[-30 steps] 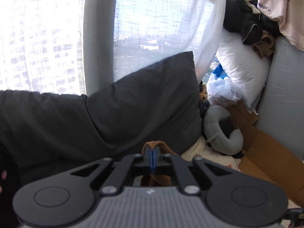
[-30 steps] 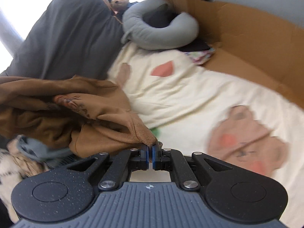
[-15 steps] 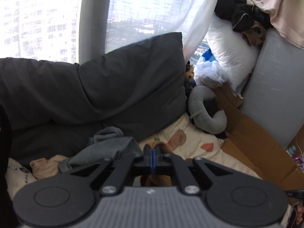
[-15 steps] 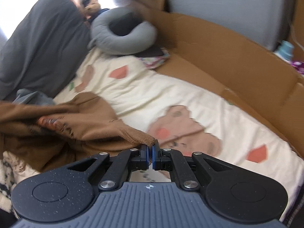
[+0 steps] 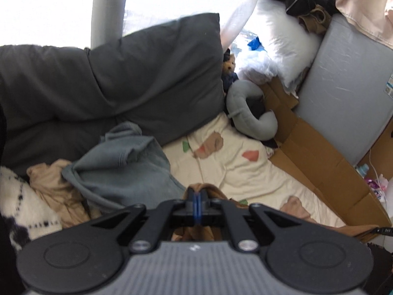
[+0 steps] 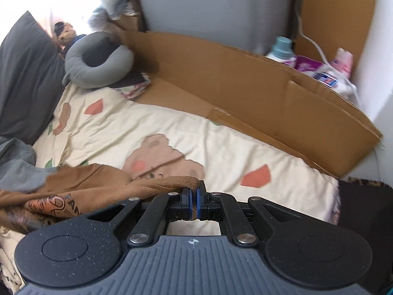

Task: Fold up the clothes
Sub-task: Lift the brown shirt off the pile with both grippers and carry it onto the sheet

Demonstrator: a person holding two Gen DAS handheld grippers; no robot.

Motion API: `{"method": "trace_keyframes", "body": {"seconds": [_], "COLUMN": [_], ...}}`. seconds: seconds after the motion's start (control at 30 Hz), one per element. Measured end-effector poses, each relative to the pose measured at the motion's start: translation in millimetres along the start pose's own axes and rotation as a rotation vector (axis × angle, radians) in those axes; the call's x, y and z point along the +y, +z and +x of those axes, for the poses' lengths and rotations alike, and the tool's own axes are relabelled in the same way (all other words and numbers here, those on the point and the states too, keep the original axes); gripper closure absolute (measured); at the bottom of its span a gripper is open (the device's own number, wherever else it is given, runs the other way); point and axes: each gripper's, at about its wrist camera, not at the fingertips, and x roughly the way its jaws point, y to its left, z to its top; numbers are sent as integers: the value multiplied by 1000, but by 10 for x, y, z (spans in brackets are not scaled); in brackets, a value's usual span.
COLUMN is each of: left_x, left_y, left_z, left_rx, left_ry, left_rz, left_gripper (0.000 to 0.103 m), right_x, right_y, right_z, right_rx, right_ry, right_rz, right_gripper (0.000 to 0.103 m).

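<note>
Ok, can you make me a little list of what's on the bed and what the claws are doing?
left claw: shut on the brown shirt
right claw: shut on the brown shirt's edge
bedsheet: cream, bear pattern
grey garment: crumpled, left of the shirt
neck pillow: grey, at the far end
dark pillow: propped by the window
cardboard: along the right side

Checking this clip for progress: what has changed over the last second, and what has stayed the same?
The right claw has drawn the brown garment out across the cream bedsheet, away from the dark pillow toward the cardboard. The left claw's view has tipped down from the window to the grey garment. Nothing was grasped or released: both claws stay shut on the brown garment.
</note>
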Motion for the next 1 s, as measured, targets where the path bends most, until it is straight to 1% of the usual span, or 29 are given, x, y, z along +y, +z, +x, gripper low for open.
{"method": "trace_keyframes", "body": {"seconds": [0.1,0.2,0.37,0.73,0.87,1.0], "left_x": [6,18,46,84,67,127], "left_y": [-87,-169,-322,-791,-945,-1067], "left_z": [-13,-44,-97,-199,-236,-206], "left_rx": [18,36,70,196,232,259], "left_ry": [-1,-5,-17,-74,-98,-99], "left_rz": [-16,-23,-40,-83,-77,-100], "left_gripper": [102,102,102,102,102,102], "right_x": [-152,-316,-523,-753,-804,-854], "right_y": [-39,-44,19,226,239,201], "right_z": [-83,-163,-312,-620,-697,-731], "right_rx": [-7,-19,-41,-78,-78,-66], "right_ry": [-31,-59,-103,-169,-202,-233], "right_rz": [2,33,45,43,41,37], "right_gripper": [102,102,102,102,102,102]}}
